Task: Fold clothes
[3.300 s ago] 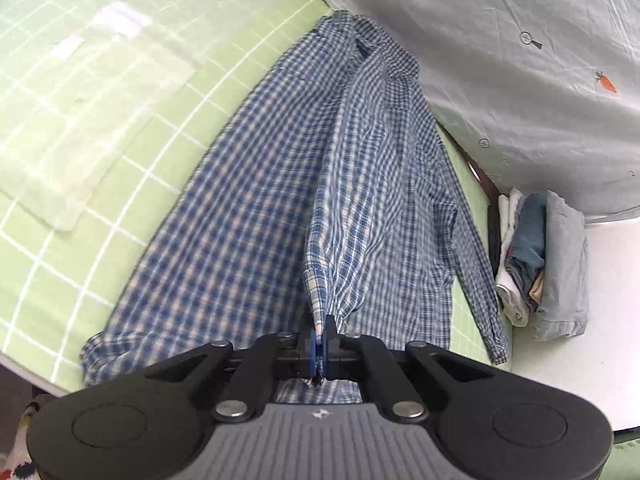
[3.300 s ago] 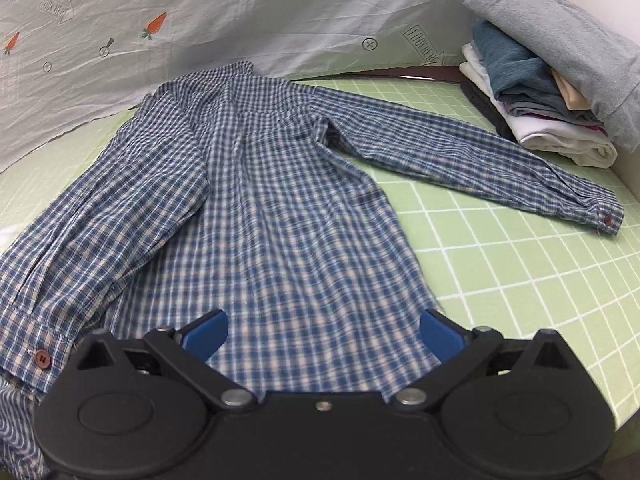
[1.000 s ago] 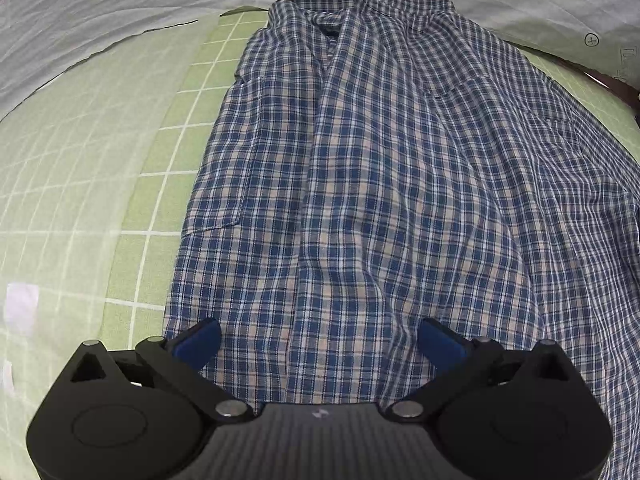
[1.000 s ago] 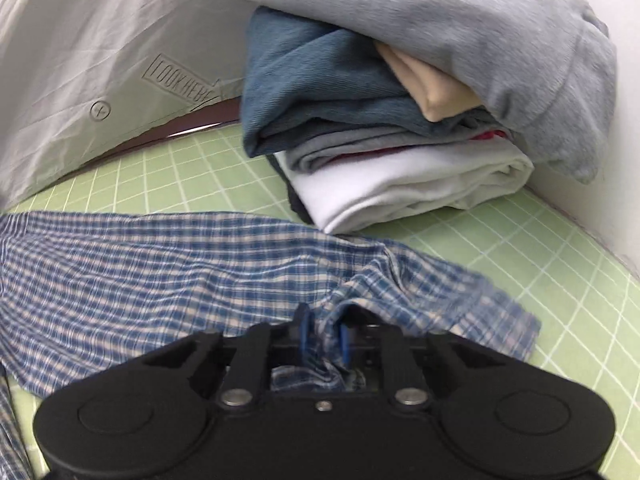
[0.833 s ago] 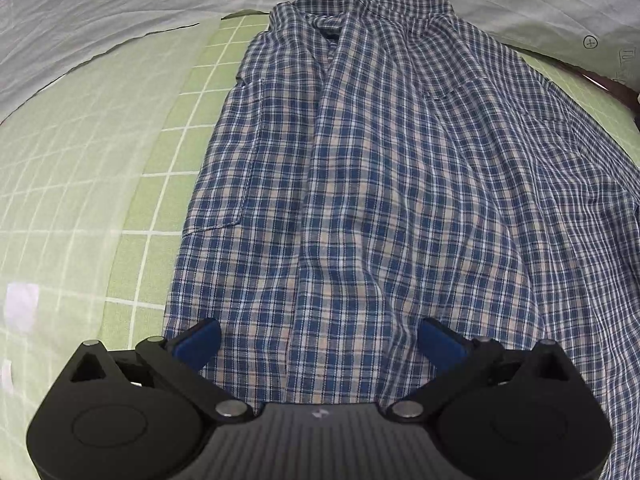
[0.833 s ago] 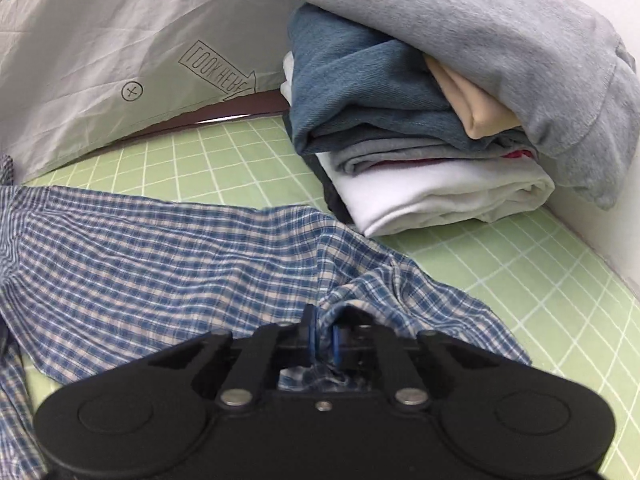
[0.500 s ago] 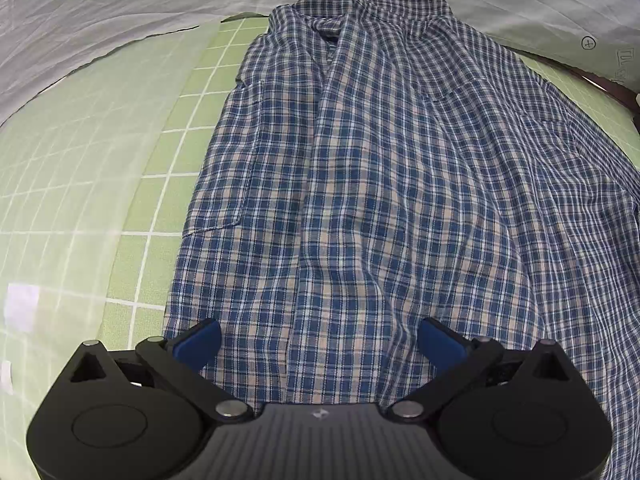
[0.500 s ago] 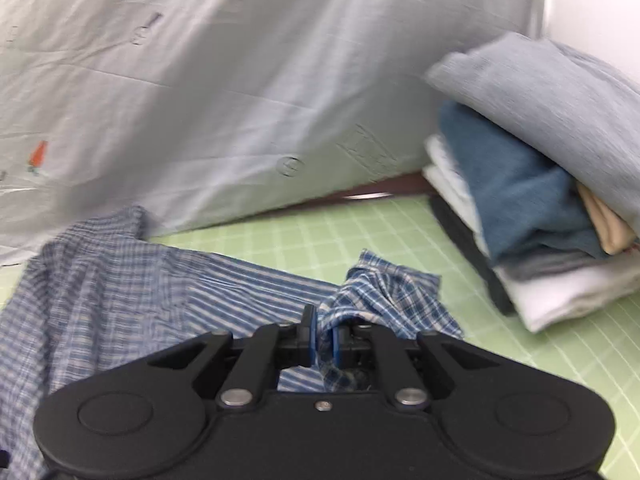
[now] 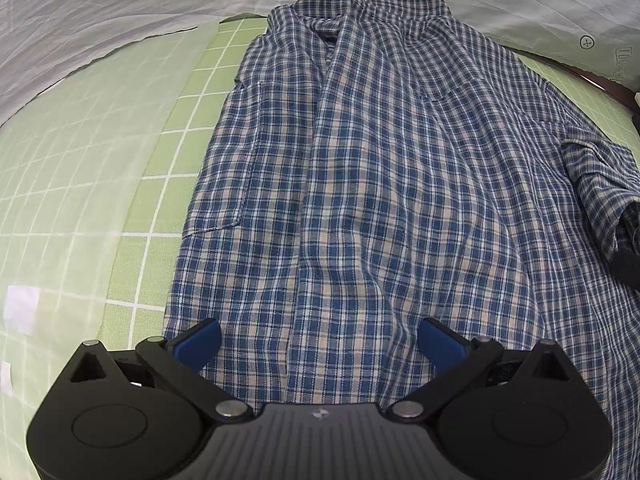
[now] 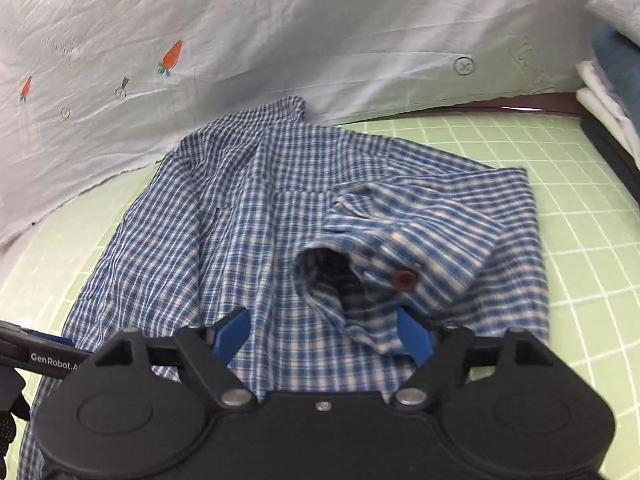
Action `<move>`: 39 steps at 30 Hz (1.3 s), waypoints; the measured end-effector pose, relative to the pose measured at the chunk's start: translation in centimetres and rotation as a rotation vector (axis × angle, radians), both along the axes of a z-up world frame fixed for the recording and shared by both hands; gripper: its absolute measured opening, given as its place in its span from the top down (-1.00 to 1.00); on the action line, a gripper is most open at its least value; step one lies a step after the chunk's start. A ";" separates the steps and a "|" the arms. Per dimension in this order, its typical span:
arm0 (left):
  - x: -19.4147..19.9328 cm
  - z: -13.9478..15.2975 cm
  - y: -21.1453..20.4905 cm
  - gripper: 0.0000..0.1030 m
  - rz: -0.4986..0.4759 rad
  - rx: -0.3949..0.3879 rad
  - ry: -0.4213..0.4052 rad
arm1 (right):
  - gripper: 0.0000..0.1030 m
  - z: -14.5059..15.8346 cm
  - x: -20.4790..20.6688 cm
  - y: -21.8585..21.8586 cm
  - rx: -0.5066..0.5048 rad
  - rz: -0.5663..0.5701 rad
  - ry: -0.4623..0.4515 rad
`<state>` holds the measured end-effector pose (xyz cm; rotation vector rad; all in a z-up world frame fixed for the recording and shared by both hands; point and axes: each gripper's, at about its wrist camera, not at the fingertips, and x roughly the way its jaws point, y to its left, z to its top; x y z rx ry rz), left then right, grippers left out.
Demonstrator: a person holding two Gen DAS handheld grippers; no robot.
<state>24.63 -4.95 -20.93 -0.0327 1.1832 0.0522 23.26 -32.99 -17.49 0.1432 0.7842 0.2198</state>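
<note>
A blue and white checked shirt (image 9: 360,184) lies front up on the green grid mat (image 9: 168,152), collar at the far end. My left gripper (image 9: 318,346) hovers open over the shirt's lower hem, nothing between its blue pads. In the right wrist view the shirt (image 10: 240,220) has its sleeve folded across the body, the cuff (image 10: 392,256) with a red-brown button lying loose on top. My right gripper (image 10: 322,332) has its jaws opening just in front of that cuff; the pads do not press the cloth.
A pale sheet with carrot prints (image 10: 280,40) hangs behind the mat. A pile of folded clothes (image 10: 612,72) stands at the far right. Part of the other gripper's bar (image 10: 40,354) shows at the left edge. Bare mat (image 10: 580,248) lies right of the shirt.
My right gripper carried the sleeve cuff away from the clothes pile across onto the shirt's body, then let it go and opened. The left gripper stayed still and open.
</note>
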 end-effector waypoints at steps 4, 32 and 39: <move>0.4 0.0 -0.1 -1.00 0.016 -0.002 0.024 | -0.97 1.0 -2.4 -3.6 -0.017 -0.142 -0.037; 7.7 3.1 -18.6 0.89 -0.523 -0.003 -0.159 | -0.99 -2.9 -3.8 -13.3 -0.274 -0.571 0.107; 7.1 6.8 -11.4 0.90 -0.325 -0.066 -0.252 | -0.99 -1.8 -3.9 -10.2 -0.311 -0.466 0.102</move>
